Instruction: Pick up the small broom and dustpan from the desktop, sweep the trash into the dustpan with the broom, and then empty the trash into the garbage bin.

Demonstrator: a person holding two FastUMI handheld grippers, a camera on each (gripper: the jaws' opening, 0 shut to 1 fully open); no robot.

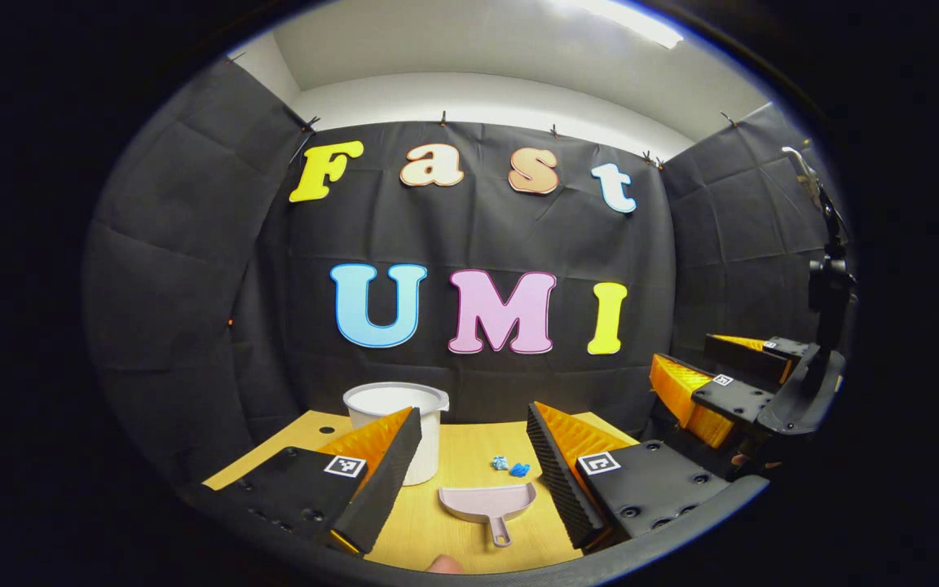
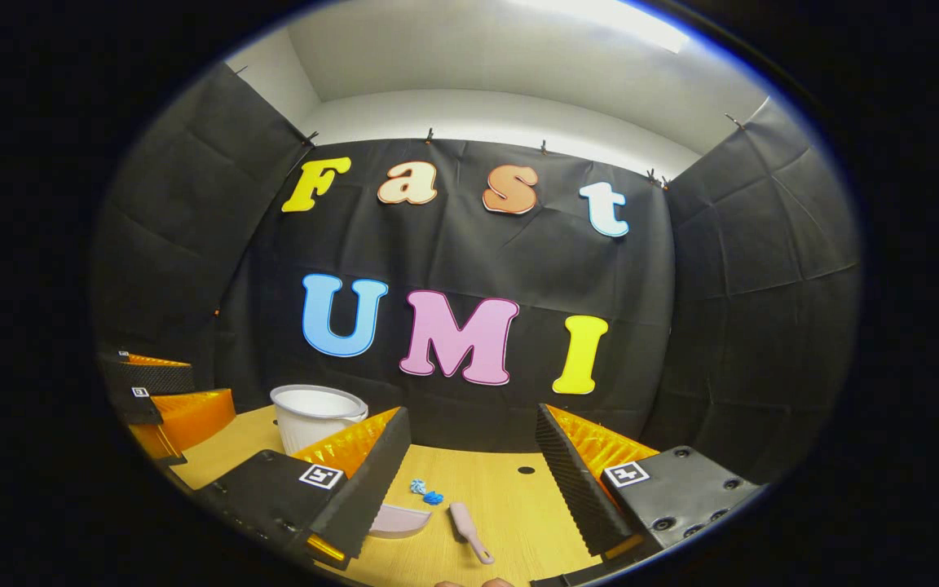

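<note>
A small pink dustpan [image 1: 490,501] lies flat on the wooden desktop [image 1: 469,456], handle toward me, just below my open left gripper [image 1: 473,412]. Two blue scraps of trash [image 1: 510,466] sit beyond the pan's right side. In the right gripper view, the small pink broom [image 2: 468,530] lies on the desktop [image 2: 510,505] beneath my open right gripper [image 2: 471,416], with the trash [image 2: 427,492] just behind it. The dustpan [image 2: 396,520] is partly hidden by the near finger. A white garbage bin [image 1: 400,408] [image 2: 315,416] stands at the back left. Nothing is held.
The right gripper [image 1: 685,359] hovers off the table's right side, and the left gripper [image 2: 210,390] hovers at the left. A dark camera stand [image 1: 832,277] rises at the far right. Small holes [image 1: 327,430] [image 2: 525,470] mark the desktop. Black cloth walls close in the back.
</note>
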